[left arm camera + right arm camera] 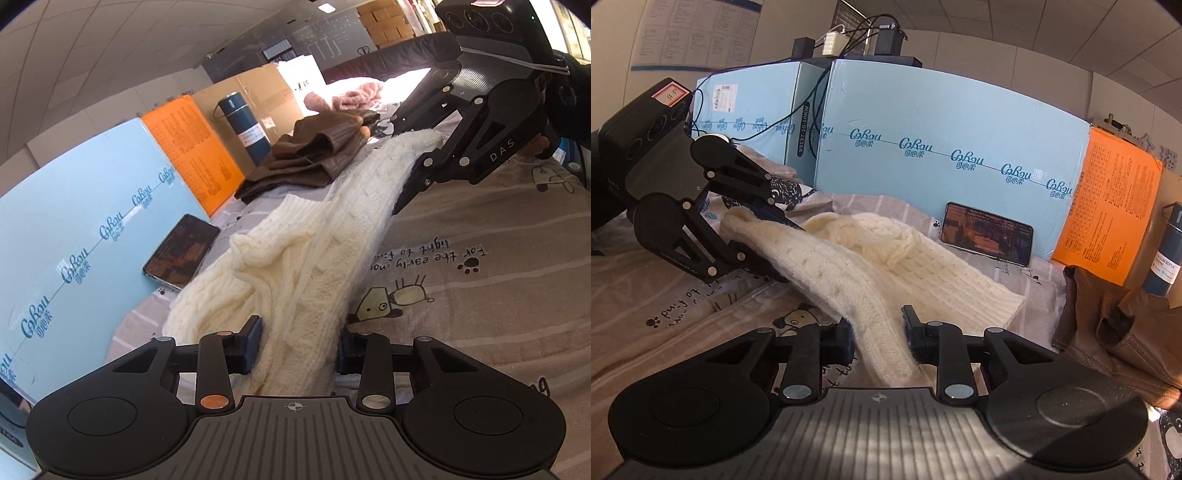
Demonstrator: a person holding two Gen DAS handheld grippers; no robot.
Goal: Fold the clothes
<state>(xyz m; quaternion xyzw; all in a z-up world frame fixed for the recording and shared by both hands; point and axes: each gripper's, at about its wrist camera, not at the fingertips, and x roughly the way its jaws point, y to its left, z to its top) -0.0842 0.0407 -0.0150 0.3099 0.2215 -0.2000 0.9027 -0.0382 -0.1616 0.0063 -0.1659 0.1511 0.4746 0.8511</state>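
I have both the left gripper (299, 345) and right gripper (877, 338) clamped on the cream sweater (295, 251), lifted mid-fold; brown garment (314, 155) near the bed's far edge already folded

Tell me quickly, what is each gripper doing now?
Left gripper: shut on the cream sweater.
Right gripper: shut on the same sweater.

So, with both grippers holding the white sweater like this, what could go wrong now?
1. The cream sweater is stretched between the left gripper and the right gripper; pulling further may distort the loose knit.
2. The phone leans against the blue box beside the sweater; swinging fabric could knock it over.
3. The brown garment lies close and might get dragged.
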